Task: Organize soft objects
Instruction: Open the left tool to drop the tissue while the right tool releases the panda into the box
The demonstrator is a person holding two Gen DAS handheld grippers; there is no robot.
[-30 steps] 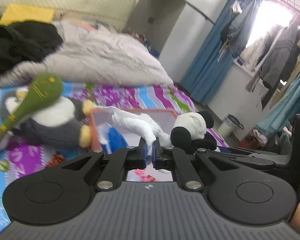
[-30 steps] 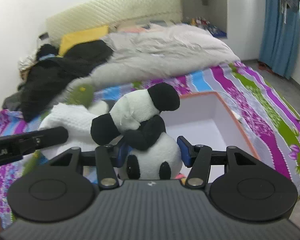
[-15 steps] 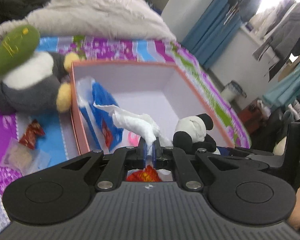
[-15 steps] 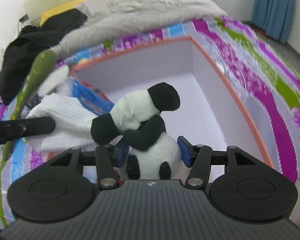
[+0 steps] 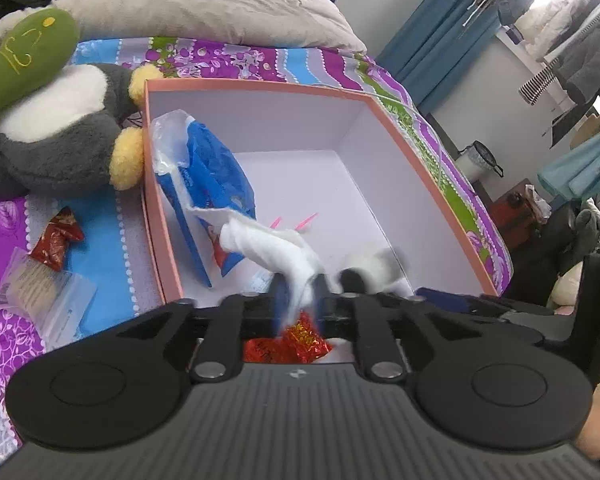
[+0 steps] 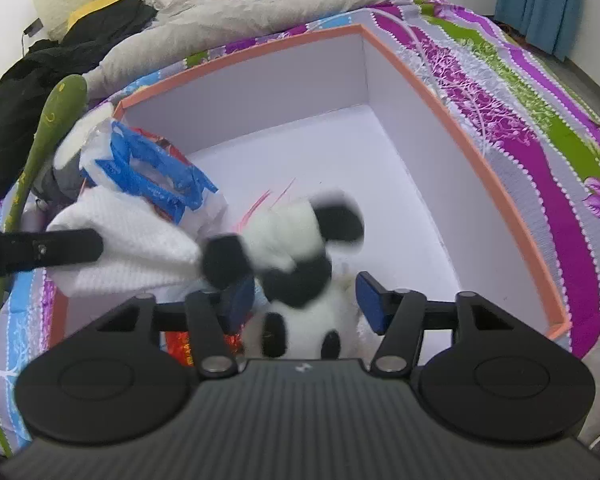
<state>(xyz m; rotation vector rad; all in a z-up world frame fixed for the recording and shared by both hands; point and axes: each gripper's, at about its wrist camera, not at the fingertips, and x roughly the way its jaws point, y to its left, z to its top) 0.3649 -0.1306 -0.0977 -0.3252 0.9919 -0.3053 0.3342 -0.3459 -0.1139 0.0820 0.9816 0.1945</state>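
Here, over the orange-rimmed box (image 6: 456, 128) on the bed, the right gripper (image 6: 304, 300) has just spread its jaws around a blurred panda toy (image 6: 300, 256). The left gripper (image 5: 298, 294), jaws just parting, loosely straddles a white cloth (image 5: 268, 248).

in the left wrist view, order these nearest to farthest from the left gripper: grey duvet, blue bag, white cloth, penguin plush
1. white cloth: between the fingers of the left gripper, whose jaws have just been opening.
2. blue bag: inside the box, against its left wall.
3. penguin plush: outside the box, far left.
4. grey duvet: at the top, beyond the box.
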